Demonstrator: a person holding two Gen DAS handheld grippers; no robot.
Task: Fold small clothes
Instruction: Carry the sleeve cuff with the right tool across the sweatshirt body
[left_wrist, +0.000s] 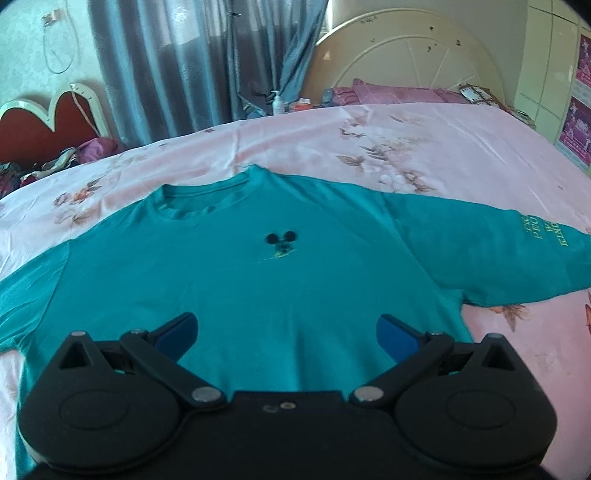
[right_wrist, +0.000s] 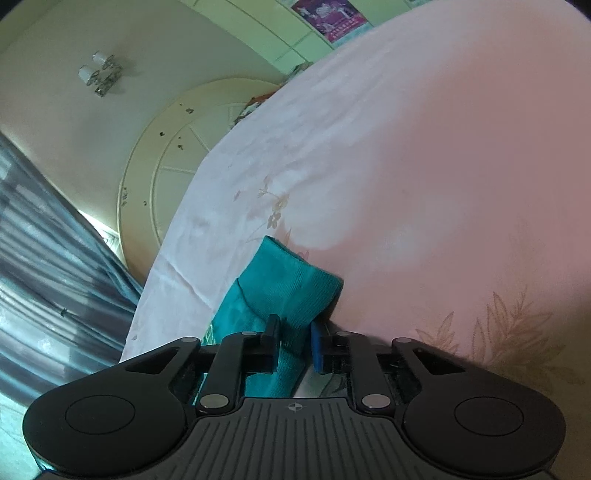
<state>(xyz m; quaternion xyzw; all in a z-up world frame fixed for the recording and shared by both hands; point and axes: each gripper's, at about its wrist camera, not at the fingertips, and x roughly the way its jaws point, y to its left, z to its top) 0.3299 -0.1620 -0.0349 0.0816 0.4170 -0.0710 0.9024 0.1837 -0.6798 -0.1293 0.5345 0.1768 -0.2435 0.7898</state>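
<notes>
1. Left wrist view: teal shirt (left_wrist: 280, 266) lies flat on the bed (left_wrist: 443, 147); left hand-held gripper (left_wrist: 286, 332) hovers spread, empty.
2. Right hand-held gripper (right_wrist: 295, 347) pinches the sleeve cuff (right_wrist: 291, 284); best carry it leftward, taut, across the chest.

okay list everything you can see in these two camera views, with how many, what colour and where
shirt: one, teal, spread flat on the bed, small mouse print on the chest
sleeve cuff: one, teal, ribbed, between the right fingers
bedsheet: one, pink floral, covers the bed
headboard: one, cream, rounded, far end of the bed
curtains: grey-blue, behind the bed
pillow: one, purple-pink, by the headboard
pump bottle: one, white, beyond the bed
left hand-held gripper: one, black, blue pads, open over the shirt hem
right hand-held gripper: one, black, closed on the cuff
</notes>
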